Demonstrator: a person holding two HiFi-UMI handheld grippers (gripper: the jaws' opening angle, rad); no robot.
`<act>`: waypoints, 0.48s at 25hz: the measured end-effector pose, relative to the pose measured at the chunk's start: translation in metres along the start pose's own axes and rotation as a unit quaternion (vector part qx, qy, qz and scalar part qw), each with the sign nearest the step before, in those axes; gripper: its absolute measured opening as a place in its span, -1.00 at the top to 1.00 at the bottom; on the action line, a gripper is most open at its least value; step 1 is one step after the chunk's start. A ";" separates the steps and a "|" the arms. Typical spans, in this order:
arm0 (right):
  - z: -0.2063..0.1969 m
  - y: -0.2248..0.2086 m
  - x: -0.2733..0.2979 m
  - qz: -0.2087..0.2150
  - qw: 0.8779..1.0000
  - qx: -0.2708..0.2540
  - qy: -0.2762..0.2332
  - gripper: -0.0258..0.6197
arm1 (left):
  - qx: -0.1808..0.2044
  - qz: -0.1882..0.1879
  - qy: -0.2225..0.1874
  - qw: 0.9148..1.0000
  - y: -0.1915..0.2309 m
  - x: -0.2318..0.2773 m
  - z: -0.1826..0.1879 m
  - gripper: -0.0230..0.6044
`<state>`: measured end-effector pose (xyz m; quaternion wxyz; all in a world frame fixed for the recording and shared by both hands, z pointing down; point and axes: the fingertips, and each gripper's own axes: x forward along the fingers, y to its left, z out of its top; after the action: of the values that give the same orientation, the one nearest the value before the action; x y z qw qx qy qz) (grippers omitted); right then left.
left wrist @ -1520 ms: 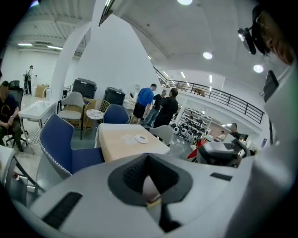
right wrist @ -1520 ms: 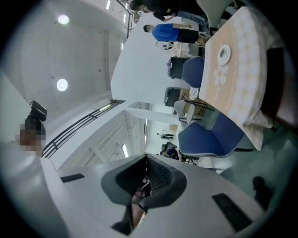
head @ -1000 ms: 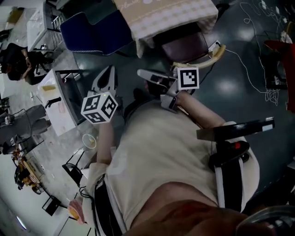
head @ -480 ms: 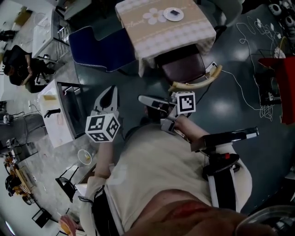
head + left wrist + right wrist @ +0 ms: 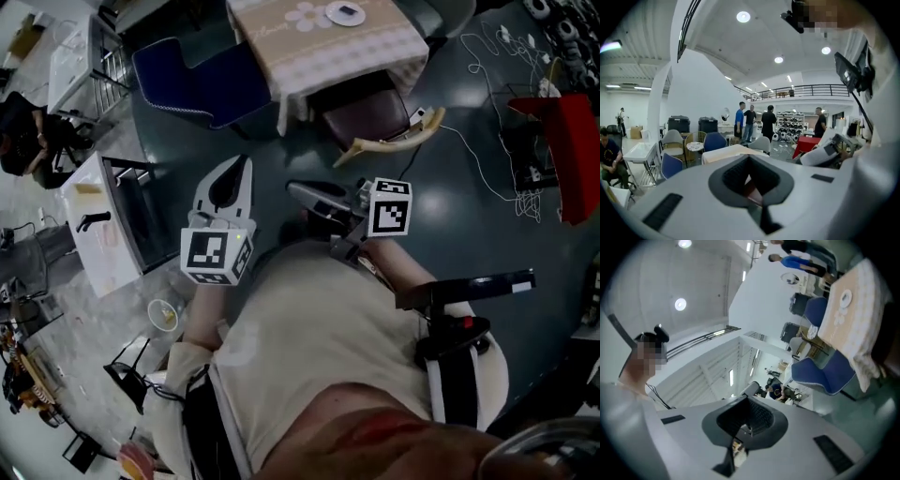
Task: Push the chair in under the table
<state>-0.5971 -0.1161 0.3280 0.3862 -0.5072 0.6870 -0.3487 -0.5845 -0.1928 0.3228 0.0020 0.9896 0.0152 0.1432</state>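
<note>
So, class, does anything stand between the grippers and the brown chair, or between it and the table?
Nothing visible does. Only bare floor lies between the left gripper, the right gripper and the brown chair. Its seat sits partly under the table; the blue chair stands aside.

Open lab hall: mezzanine [image 5: 806, 89], equipment shelves [image 5: 790, 124], floor cables [image 5: 536, 201].

You have open floor [image 5: 281, 155] up to the chair [image 5: 370, 114], a blue chair [image 5: 202, 80] left, cables [image 5: 527, 202] right.
</note>
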 end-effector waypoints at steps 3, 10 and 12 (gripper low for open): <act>-0.007 0.009 0.005 -0.035 0.997 -0.067 0.003 0.88 | 0.004 0.001 -0.008 1.000 0.008 -0.018 0.000 0.90; -0.044 0.031 0.023 -0.050 0.994 -0.092 0.014 0.88 | -0.042 -0.009 -0.009 0.999 0.028 -0.065 -0.016 0.90; -0.051 0.035 0.025 -0.051 0.995 -0.087 0.006 0.88 | -0.036 -0.014 -0.014 0.999 0.032 -0.074 -0.015 0.90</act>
<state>-0.6620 -0.1276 0.3167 0.3180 -0.5715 0.6901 -0.3099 -0.6592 -0.2271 0.3167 0.0393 0.9905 0.0237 0.1297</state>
